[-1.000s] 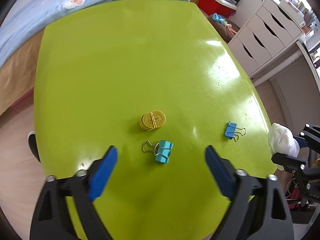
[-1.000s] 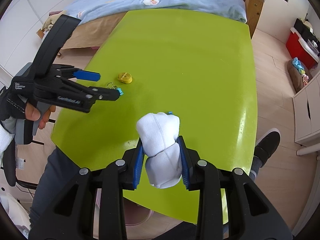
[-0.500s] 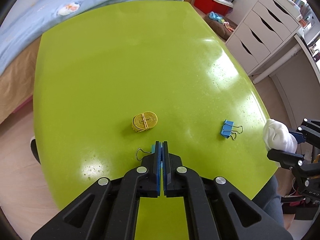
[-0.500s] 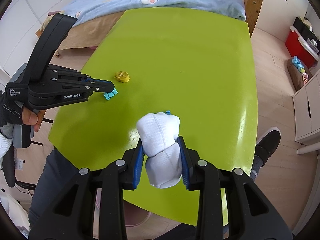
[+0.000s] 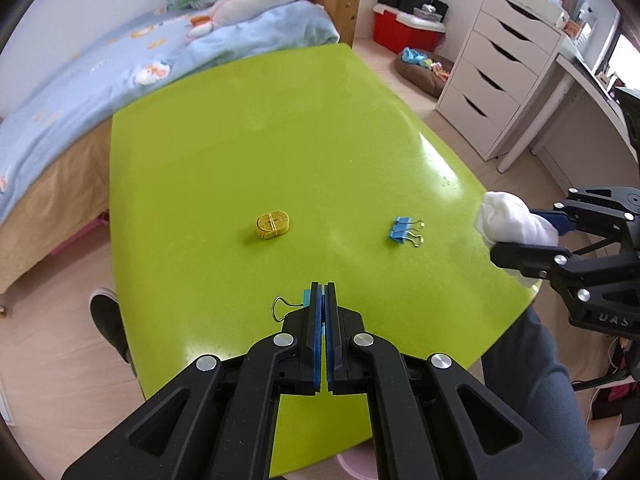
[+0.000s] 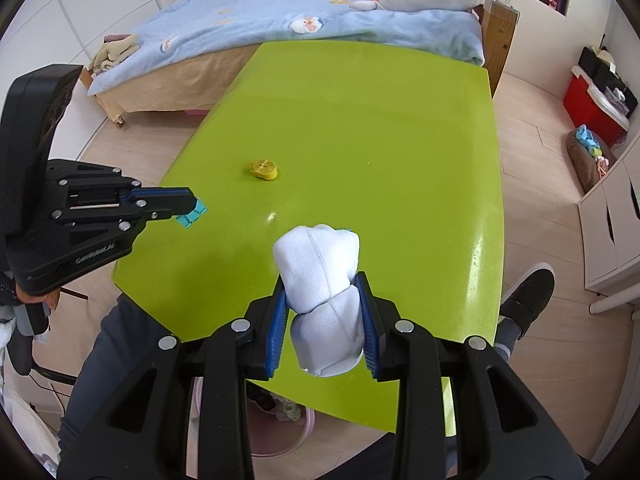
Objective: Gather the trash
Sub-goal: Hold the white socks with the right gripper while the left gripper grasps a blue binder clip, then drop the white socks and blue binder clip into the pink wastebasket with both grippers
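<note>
- Teal binder clip [image 6: 193, 213] pinched in the clenched left claw [image 5: 323, 294], lifted clear of the table [image 5: 240, 152] near its front edge; wire loop sticking out to the left side.
- Likely light, stiff and springy; smooth sides probably slippery, so best held across the flat body, not by the wire handles.
- Rolled white sock [image 6: 320, 280] squeezed in the right claw [image 6: 324, 316], held above the front right edge of the table.
- Judged soft and light, easily squashed, no risk of breakage; a hold around the middle looked secure.
- Second blue binder clip [image 5: 402, 230] lay flat on the table, right of centre, untouched, near the sock.
- Coiled yellow tape measure [image 5: 273, 224] rested left of that clip, well apart from both claws; probably light, firm enough to pinch across the coil.
- Pink bin [image 6: 276, 436], partly hidden under the front edge of the table, probably the place for the trash.
- Bed with a blue blanket [image 6: 320, 28] beyond the far end; white drawers [image 5: 496, 80] off to the right.
</note>
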